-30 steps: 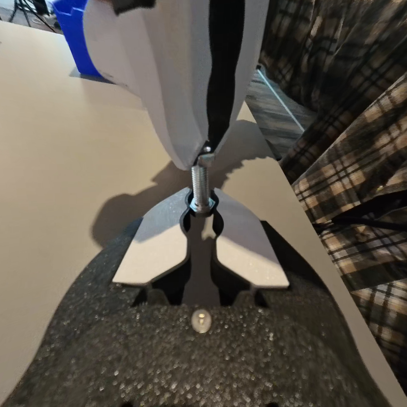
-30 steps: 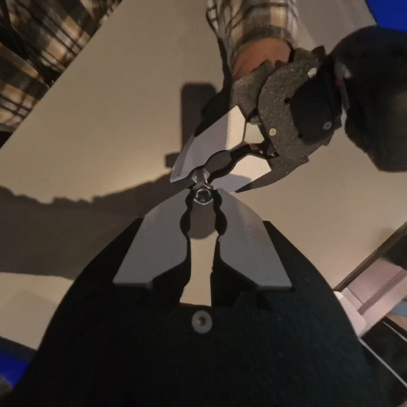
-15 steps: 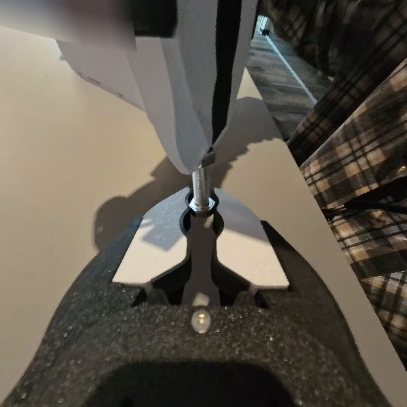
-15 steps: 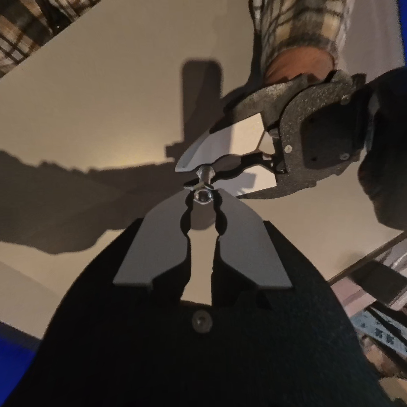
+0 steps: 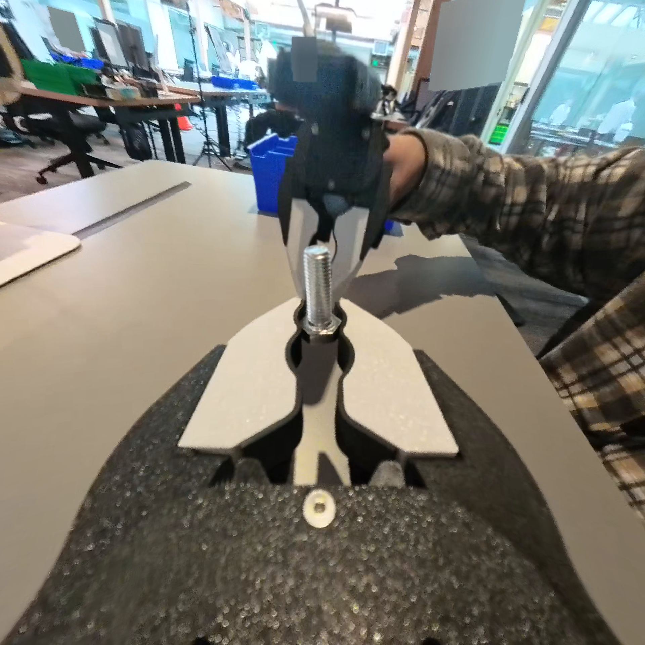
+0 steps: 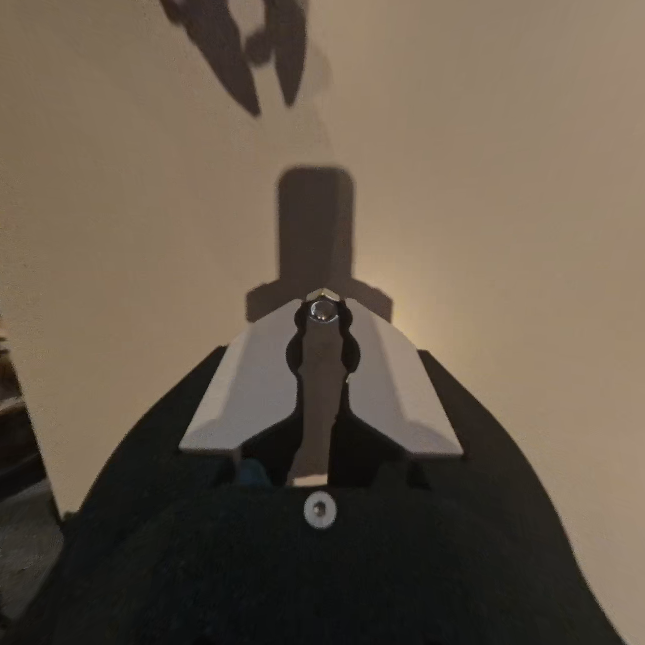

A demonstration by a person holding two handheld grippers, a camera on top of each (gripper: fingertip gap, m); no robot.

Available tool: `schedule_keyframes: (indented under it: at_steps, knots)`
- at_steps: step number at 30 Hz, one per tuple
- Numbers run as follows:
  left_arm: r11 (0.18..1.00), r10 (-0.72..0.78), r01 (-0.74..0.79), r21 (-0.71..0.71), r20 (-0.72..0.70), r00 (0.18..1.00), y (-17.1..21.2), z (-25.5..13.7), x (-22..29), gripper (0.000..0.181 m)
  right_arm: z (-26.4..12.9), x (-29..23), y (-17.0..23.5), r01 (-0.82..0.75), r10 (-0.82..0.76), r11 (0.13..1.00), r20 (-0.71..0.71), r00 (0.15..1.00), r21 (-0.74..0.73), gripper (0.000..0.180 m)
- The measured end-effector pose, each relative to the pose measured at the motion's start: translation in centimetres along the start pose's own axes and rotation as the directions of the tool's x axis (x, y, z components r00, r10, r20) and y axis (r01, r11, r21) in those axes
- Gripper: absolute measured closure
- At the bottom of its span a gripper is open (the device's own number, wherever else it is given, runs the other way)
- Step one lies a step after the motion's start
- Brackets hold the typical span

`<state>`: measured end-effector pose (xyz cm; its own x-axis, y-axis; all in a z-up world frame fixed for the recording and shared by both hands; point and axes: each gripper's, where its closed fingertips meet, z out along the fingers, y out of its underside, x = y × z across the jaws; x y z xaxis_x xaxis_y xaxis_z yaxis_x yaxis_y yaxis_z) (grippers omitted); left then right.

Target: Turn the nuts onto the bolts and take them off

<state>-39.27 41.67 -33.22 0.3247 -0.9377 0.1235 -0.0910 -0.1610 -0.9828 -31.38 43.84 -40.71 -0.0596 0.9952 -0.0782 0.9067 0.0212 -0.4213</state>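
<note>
**Nut and bolt apart, one in each pair of tongs**

The pale desk (image 5: 139,279) fills most of both views. A blue bin (image 5: 270,174) stands at its far edge, upper centre in the left wrist view, and a plaid sleeve (image 5: 523,209) reaches in from the right.

The left tongs (image 5: 319,326) are pressed together on the hex head of the bolt (image 5: 315,279). They hold it at centre frame with the threaded shaft standing straight up and its end bare.

The right tongs (image 6: 321,309) point down at the desk and pinch a small hex piece at their very tips, at centre frame. That piece is most likely the nut (image 6: 321,296). It is clear of the bolt, so the take-off step looks done for this pair.

Both parts are steel, so they should be rigid and unlikely to be harmed by a firm squeeze. They are also smooth and probably slippery. The bolt is best held across the flats of its head, which leaves the thread free. The nut is light and tiny and needs gripping on two opposite flats. A pinch on its corners could let it twist and pop out.
</note>
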Motion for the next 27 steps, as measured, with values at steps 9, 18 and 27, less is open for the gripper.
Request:
schedule_keyframes:
  at_steps: [9, 18, 27]
  knots:
    - [0.999, 0.030, -0.031, 0.010, 0.047, 0.998, 0.0, -0.1, -0.5, 0.166, 2.6, 0.2, 2.4, 0.082, -0.083, 0.985, 0.000, 0.997, -0.153, 0.163]
    - [0.999, 0.019, -0.021, 0.036, 0.054, 0.998, -0.2, -0.2, -0.6, 0.166, 1.5, 0.3, 0.5, 0.069, -0.063, 0.992, -0.057, 0.996, 0.101, 0.141]
    - [0.999, 0.026, -0.026, 0.029, 0.027, 0.999, 0.0, 0.4, 0.2, 0.165, -7.1, -2.8, -12.9, 0.070, -0.071, 0.611, -0.034, 0.997, 0.789, 0.148]
